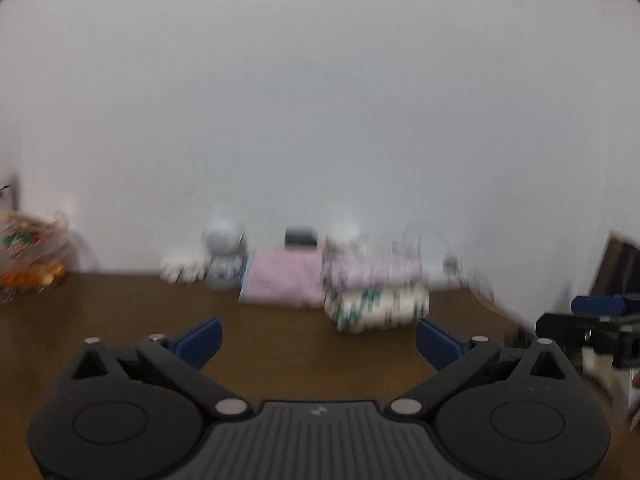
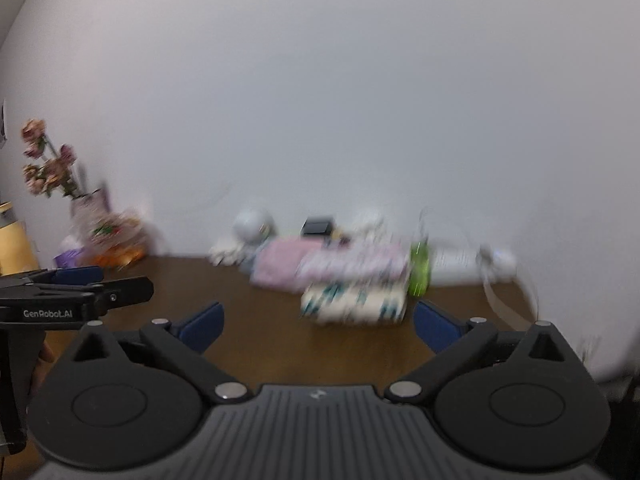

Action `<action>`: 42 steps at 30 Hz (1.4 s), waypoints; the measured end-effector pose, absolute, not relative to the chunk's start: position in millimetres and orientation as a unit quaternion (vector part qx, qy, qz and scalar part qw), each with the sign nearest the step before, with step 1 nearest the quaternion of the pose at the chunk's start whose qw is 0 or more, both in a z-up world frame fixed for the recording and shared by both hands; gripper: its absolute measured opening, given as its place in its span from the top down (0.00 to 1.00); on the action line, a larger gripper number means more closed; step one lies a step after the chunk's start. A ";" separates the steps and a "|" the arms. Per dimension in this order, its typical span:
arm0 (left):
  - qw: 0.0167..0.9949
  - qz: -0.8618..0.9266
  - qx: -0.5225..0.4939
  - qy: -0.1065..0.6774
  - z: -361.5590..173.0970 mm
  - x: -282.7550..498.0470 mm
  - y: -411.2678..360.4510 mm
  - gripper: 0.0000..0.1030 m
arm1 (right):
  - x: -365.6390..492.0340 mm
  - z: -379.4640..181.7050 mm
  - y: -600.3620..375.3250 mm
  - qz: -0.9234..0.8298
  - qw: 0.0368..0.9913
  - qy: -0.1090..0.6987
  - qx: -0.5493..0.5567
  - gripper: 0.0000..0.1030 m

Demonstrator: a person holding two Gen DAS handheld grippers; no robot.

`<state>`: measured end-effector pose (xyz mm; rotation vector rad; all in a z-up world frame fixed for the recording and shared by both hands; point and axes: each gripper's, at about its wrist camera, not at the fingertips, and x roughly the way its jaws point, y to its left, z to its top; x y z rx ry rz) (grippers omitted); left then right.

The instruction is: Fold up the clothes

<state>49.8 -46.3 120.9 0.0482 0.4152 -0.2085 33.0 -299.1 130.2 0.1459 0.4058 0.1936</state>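
Here both the left gripper [image 1: 318, 338] and right gripper [image 2: 316, 326] gape wide, holding nothing, above bare brown table [image 1: 280, 344]; folded clothes [image 2: 352, 288] sit by the far edge.

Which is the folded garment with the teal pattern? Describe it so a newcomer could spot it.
Find the brown table against the white wall. Near its back edge lies a pile of folded clothes; the cream garment with teal marks sits at the front, under a pale lilac piece. The plain pink fold lies left.

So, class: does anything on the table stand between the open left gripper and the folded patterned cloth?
Nothing visible does. Only bare brown table lies between the left gripper and the patterned cloth; the pink cloth sits behind it.
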 end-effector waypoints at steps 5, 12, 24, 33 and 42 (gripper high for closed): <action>0.961 -0.075 0.016 0.265 54.5 -10.1 -17.1 0.00 | -22.6 73.8 -265.2 0.084 0.961 0.241 0.110 0.00; 0.954 -0.053 -0.035 0.294 25.9 -29.6 18.6 0.00 | -60.9 28.9 -216.3 0.035 0.959 0.275 0.066 0.00; 0.943 -0.056 -0.064 0.321 8.6 -7.6 25.2 0.00 | -37.2 5.1 -190.4 -0.019 0.946 0.317 0.059 0.00; 0.941 -0.055 -0.020 0.332 5.3 -1.6 9.5 0.00 | -33.5 5.7 -178.5 -0.031 0.940 0.339 0.022 0.01; 0.938 -0.051 0.027 0.343 3.4 0.1 -4.6 0.00 | -29.3 6.3 -180.9 -0.036 0.939 0.340 0.023 0.01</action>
